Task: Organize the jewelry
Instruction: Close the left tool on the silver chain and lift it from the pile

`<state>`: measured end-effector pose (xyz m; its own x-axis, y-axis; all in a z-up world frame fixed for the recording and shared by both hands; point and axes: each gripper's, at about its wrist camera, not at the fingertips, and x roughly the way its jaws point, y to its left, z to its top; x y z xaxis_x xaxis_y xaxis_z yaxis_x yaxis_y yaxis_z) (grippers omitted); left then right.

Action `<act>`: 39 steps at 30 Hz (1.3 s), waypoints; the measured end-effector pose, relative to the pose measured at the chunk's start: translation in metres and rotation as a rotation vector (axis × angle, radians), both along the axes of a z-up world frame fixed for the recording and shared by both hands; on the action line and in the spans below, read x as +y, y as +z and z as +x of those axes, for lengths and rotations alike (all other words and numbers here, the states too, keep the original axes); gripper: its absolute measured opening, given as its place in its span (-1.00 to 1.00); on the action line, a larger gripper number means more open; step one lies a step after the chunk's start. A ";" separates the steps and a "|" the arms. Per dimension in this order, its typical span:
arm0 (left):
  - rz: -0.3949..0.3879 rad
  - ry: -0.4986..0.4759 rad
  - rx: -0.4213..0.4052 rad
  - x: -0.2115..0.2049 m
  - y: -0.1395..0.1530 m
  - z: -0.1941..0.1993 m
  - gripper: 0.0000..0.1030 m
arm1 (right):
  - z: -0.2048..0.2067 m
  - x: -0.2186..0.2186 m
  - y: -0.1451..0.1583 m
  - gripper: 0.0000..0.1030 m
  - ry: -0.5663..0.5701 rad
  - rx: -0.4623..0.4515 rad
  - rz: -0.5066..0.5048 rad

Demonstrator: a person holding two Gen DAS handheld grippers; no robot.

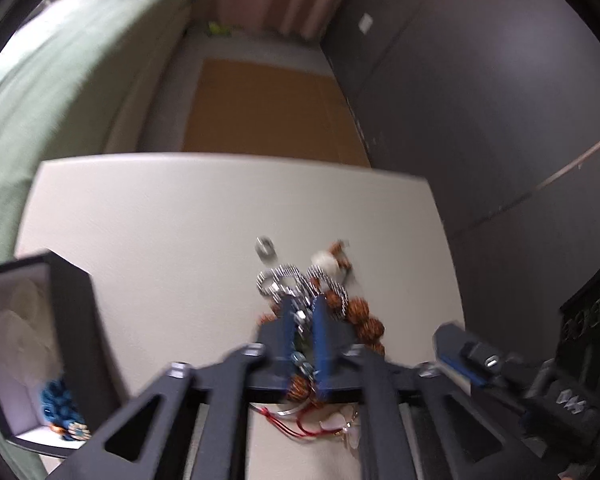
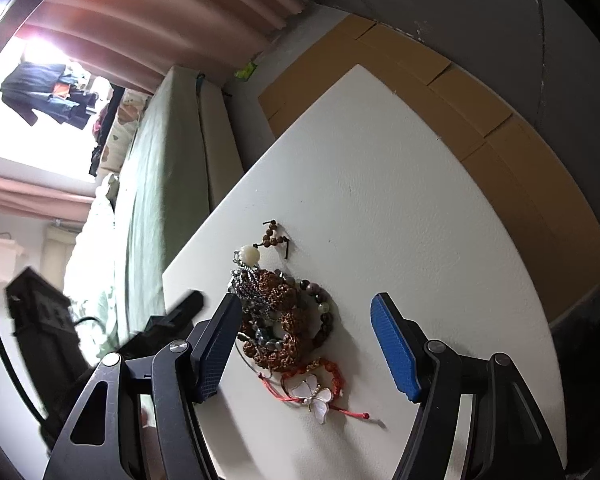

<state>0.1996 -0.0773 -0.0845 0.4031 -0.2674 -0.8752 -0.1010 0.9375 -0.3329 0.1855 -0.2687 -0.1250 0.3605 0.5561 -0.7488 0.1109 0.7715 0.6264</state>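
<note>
A tangle of jewelry lies on the white table: brown seed beads, a silver chain, a white bead and a red cord bracelet with a butterfly charm. My left gripper points down into the pile. Its blue pads stand a narrow gap apart, with a bit of the silver chain between them. My right gripper hovers over the pile with its jaws wide and nothing gripped. One of its fingers shows in the left wrist view.
An open black jewelry box stands at the table's left, with a blue beaded piece inside. A small silver ring lies apart from the pile. A green bed, cardboard on the floor and a black device surround the table.
</note>
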 end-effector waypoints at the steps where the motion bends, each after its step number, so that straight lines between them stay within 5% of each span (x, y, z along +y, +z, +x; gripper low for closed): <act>1: 0.017 -0.006 -0.003 -0.004 -0.002 -0.001 0.05 | -0.001 -0.002 0.003 0.33 -0.003 -0.009 0.004; 3: 0.043 -0.013 -0.027 -0.008 -0.002 -0.002 0.18 | -0.002 -0.007 0.008 0.33 -0.011 -0.025 0.004; 11: 0.171 -0.014 -0.024 -0.020 -0.017 0.005 0.15 | -0.004 -0.032 0.016 0.33 -0.073 -0.039 0.005; 18: 0.247 -0.048 -0.056 -0.029 -0.029 0.002 -0.42 | -0.003 -0.032 0.021 0.33 -0.062 -0.051 -0.009; 21: 0.208 -0.043 -0.065 -0.021 -0.024 0.002 -0.75 | -0.004 -0.028 0.018 0.33 -0.043 -0.041 0.002; 39: 0.207 -0.015 -0.154 0.010 0.022 -0.015 -0.75 | -0.006 -0.004 0.013 0.33 0.027 -0.042 -0.029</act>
<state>0.1842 -0.0675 -0.0628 0.5333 -0.0955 -0.8405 -0.0498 0.9883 -0.1439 0.1793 -0.2727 -0.1116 0.3775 0.5443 -0.7491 0.0641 0.7917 0.6076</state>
